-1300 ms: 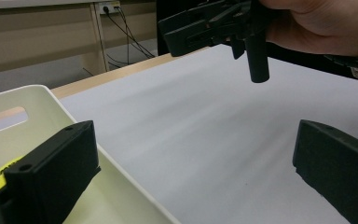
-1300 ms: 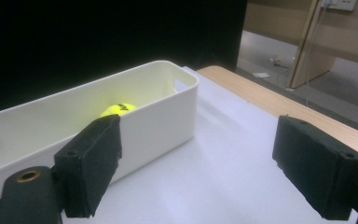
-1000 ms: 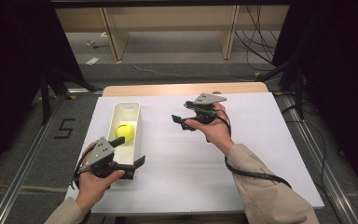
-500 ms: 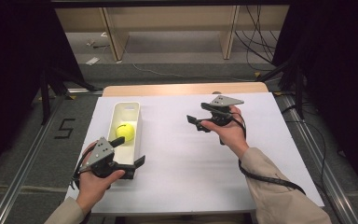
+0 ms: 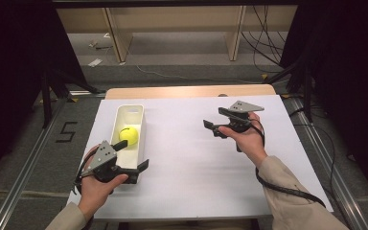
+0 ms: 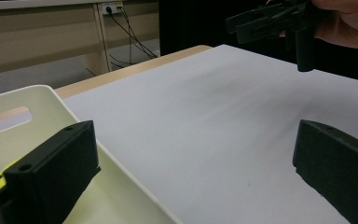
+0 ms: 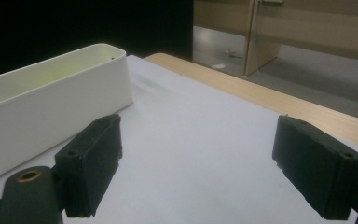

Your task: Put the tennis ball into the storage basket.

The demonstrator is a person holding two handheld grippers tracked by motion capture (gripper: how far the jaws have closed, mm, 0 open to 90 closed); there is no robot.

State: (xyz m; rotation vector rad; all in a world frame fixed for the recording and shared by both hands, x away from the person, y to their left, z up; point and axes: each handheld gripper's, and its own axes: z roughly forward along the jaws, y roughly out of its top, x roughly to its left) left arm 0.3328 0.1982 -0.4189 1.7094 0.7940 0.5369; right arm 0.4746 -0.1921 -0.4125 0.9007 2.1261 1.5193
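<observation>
A yellow-green ball (image 5: 129, 135) lies inside a narrow white bin (image 5: 142, 124) on the left half of the white table top. My left gripper (image 5: 134, 154) is open at the bin's near end, one jaw over the bin and the other over the table to its right. In the left gripper view a sliver of the ball (image 6: 1, 180) peeks past the left jaw of the left gripper (image 6: 191, 175), beside the bin's rim (image 6: 51, 93). My right gripper (image 5: 214, 118) hovers open and empty over the table's right half, pointing left toward the bin (image 7: 51, 102).
White sheet (image 5: 187, 167) covers the table, with a wooden strip (image 5: 191, 91) along the far edge. A hand holds the right gripper (image 6: 270, 21) high in the left gripper view. Metal rails run along both sides, and shelving legs and cables lie beyond.
The right gripper has moved to the right, away from the bin, still open and empty. The left gripper and the ball have stayed put.
</observation>
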